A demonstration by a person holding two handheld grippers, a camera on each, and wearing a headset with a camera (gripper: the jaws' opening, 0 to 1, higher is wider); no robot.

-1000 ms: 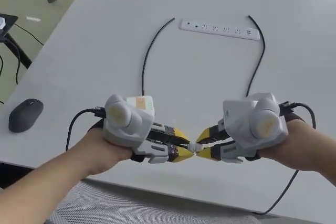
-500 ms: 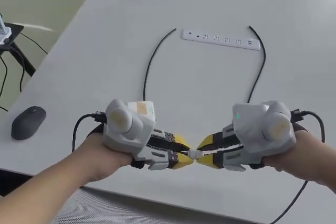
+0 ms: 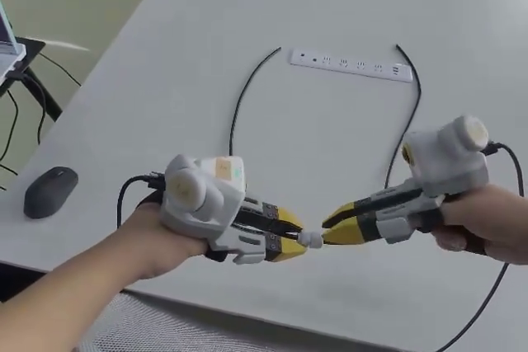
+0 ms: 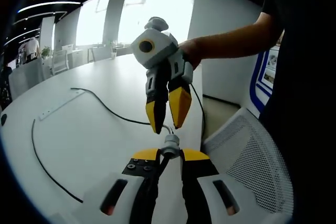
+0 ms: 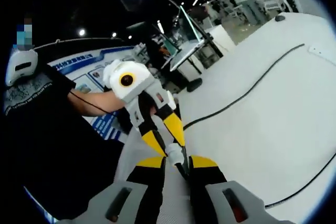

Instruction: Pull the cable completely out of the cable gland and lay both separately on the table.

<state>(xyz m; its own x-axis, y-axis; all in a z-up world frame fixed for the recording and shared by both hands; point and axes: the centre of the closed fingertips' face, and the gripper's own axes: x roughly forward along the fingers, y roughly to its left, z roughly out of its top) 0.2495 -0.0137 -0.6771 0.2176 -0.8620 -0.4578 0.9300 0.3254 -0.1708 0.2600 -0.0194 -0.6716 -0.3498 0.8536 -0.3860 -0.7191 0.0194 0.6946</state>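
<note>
A small white cable gland (image 3: 311, 240) hangs just above the table's near edge, between the tips of both grippers. My left gripper (image 3: 295, 241) is shut on the gland (image 4: 169, 144). The black cable (image 3: 235, 117) runs across the table and in behind this gripper. From the other side my right gripper (image 3: 332, 235) meets the gland, its body tilted up to the right. In the right gripper view a short black piece of cable (image 5: 182, 170) lies between the narrow jaws of my right gripper (image 5: 179, 162), right behind the gland (image 5: 174, 152).
A white power strip (image 3: 351, 65) lies at the far middle of the white table (image 3: 330, 154), and its black cord (image 3: 408, 113) curves down toward my right hand. A dark mouse (image 3: 51, 190) sits at the left edge. A mesh chair (image 3: 165, 327) is below the near edge.
My right gripper has rolled and its body has swung up and to the right, while its tips stay at the gland. The left gripper holds its place.
</note>
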